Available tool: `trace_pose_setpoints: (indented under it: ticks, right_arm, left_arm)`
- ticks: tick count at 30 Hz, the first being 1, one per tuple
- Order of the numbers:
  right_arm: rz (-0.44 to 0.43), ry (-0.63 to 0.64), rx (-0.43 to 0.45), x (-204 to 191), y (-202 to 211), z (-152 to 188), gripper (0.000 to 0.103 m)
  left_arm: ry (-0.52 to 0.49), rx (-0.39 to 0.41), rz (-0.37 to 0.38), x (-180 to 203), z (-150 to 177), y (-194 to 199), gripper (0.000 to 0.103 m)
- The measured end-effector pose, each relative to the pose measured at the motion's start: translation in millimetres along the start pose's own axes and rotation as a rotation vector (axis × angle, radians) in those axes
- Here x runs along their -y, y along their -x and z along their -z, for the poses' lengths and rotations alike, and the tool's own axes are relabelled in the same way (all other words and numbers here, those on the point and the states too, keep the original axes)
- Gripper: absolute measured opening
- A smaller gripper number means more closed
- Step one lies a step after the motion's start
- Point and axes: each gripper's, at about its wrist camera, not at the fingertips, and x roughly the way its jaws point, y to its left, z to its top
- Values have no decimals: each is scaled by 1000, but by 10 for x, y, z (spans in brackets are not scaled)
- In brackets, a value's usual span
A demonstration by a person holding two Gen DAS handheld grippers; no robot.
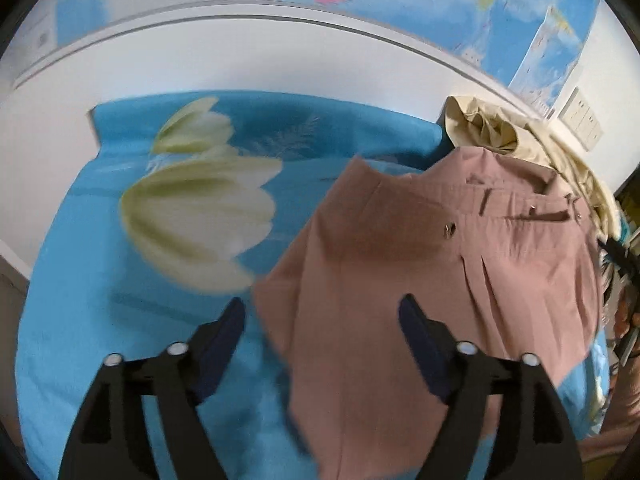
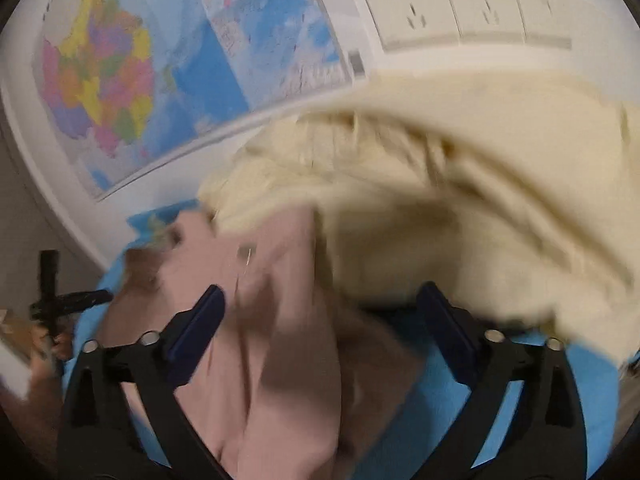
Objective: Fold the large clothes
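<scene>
Both pairs of my fingers were spread wide and held nothing: my left gripper (image 1: pixel 322 322) hovered over the lower edge of the pink trousers (image 1: pixel 420 264), my right gripper (image 2: pixel 320 312) over their waist end, probably so I could take both ends and fold them. Those trousers lay flat on the blue bedspread (image 1: pixel 100 320), with the cream garment (image 2: pixel 460 200) heaped just beyond them.

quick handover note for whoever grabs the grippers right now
Left gripper: open, holding nothing, hovering over the near edge of the pink trousers.
Right gripper: open, empty, over the pink trousers beside the cream garment.
Both garments lie on the blue floral sheet; the cream one is bunched behind the trousers.
Done: trousers look partly laid out.
Left: fold the trousers, then the cream garment.
</scene>
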Motion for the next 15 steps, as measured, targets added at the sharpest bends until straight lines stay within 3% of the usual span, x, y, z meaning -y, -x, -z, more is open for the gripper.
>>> trace_pose_setpoints:
  ticks: [7,8,10,11,12,13,14,15]
  right_arm:
    - [-143,-121,-202,114,-363,662,98]
    - [-144,-115,-211,81,-418,675,98]
    - [-159,-66,-185,-31,-455,676,92]
    - [-190,-68,-192,-77,-502,659,68]
    - [-189,-67,-194,-108,-533,630,44]
    - [-199,-69,-207,-122,-560,610,28]
    - [-235,-101,-221,-96,-573,606,18]
    - [-255,-126,-225,-86,-561,588,17]
  left_arm:
    - [52,-80,150,-79,507,-117,85]
    - [35,-57,145,-18,527,-113,89]
    - [2,-60,217,126,544,-153,85]
    - [-11,-58,224,231,549,-180,82]
    - [-28,-50,198,304,549,-187,71]
    - [-32,-50,176,363,545,-199,54]
    - [-2,-63,175,385,530,-211,50]
    - [18,-69,177,376,528,-198,37]
